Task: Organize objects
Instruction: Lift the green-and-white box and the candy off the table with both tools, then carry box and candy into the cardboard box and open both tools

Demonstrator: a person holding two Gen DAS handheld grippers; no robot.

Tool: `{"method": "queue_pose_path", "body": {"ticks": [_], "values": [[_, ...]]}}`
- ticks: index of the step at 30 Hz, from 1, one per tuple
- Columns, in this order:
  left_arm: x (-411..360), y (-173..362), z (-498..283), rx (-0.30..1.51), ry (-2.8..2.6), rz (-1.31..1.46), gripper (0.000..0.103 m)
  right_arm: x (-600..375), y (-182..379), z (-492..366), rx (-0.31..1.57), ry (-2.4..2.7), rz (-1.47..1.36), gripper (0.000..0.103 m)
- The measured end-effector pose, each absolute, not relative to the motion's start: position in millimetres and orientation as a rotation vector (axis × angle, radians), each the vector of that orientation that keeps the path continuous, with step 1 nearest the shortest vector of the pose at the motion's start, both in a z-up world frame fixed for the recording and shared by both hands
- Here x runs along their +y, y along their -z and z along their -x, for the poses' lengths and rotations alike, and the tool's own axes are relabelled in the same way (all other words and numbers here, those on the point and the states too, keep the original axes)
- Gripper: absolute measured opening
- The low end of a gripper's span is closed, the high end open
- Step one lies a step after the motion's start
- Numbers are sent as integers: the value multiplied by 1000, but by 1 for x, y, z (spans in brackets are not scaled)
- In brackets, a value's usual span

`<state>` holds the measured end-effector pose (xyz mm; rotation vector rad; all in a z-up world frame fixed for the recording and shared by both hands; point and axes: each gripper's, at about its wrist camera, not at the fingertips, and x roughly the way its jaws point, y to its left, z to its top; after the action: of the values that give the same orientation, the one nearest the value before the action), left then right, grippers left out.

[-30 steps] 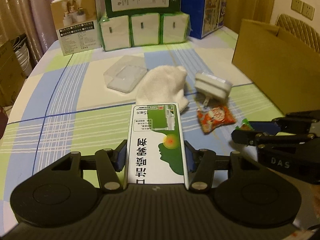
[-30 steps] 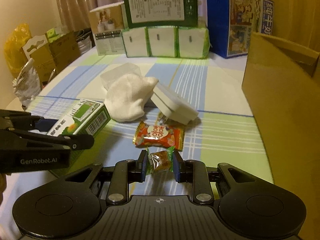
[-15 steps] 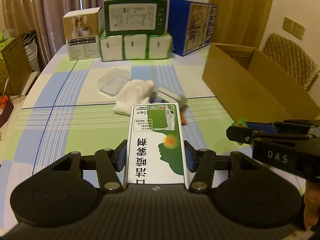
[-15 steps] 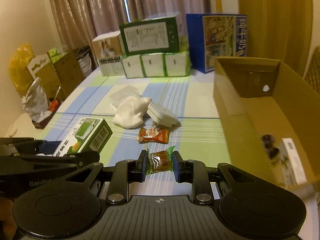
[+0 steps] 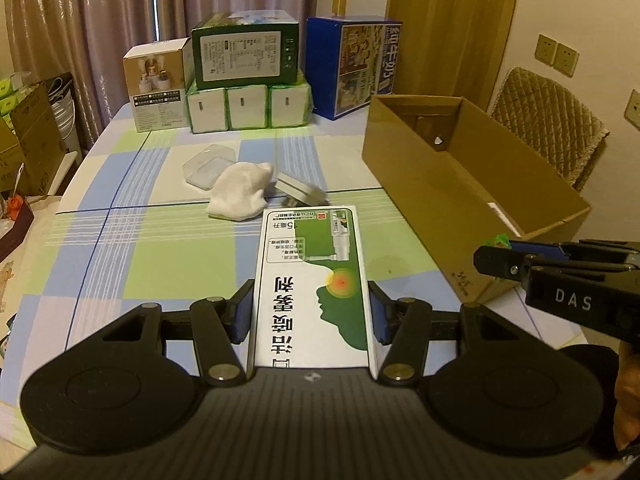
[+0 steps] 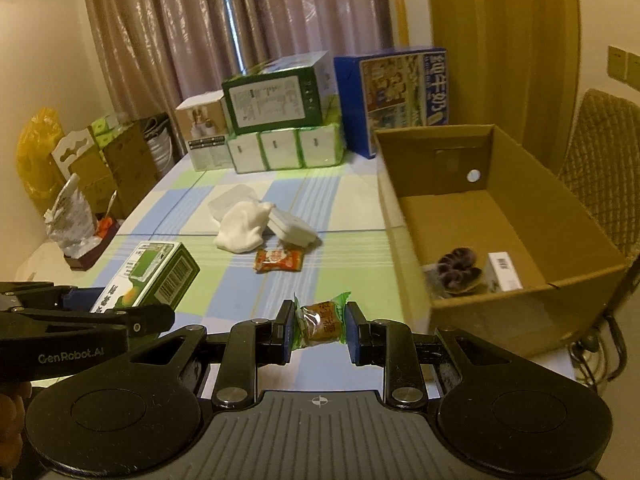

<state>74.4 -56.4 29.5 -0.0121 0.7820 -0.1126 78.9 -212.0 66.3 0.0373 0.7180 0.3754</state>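
The left gripper (image 5: 311, 316) is clamping a green-and-white carton (image 5: 312, 280) flat between its jaws; the right gripper (image 6: 318, 330) is pinching a wrapped snack (image 6: 320, 322). Both are hanging above the bench (image 5: 160, 256), with the cardboard box (image 6: 500, 216) ahead and right of the jaws. The snack's slick wrapper could slip free. Only the right wrist view is showing the box's contents and an orange packet (image 6: 279, 260).

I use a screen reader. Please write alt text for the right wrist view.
The right gripper holds a small wrapped snack above a checked tablecloth, beside an open cardboard box on its right holding a few items.
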Motion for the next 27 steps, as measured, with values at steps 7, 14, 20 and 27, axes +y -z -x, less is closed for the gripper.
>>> {"method": "queue_pose_path", "body": {"ticks": [7,14,20,27], "values": [[-73,-35,-62,775,132,16,51,-236,-74,-65,700,-336,-60,23],[-83,-45,-58,755,158,27,51,-263,-81,-59,685,-273,-69,23],[-96,-51,-60,748,191,33,51,-295,-86,-59,670,-195,-88,23],[-126,-56,-70,746,249,15,51,-333,-95,-66,646,-129,-126,23]]}}
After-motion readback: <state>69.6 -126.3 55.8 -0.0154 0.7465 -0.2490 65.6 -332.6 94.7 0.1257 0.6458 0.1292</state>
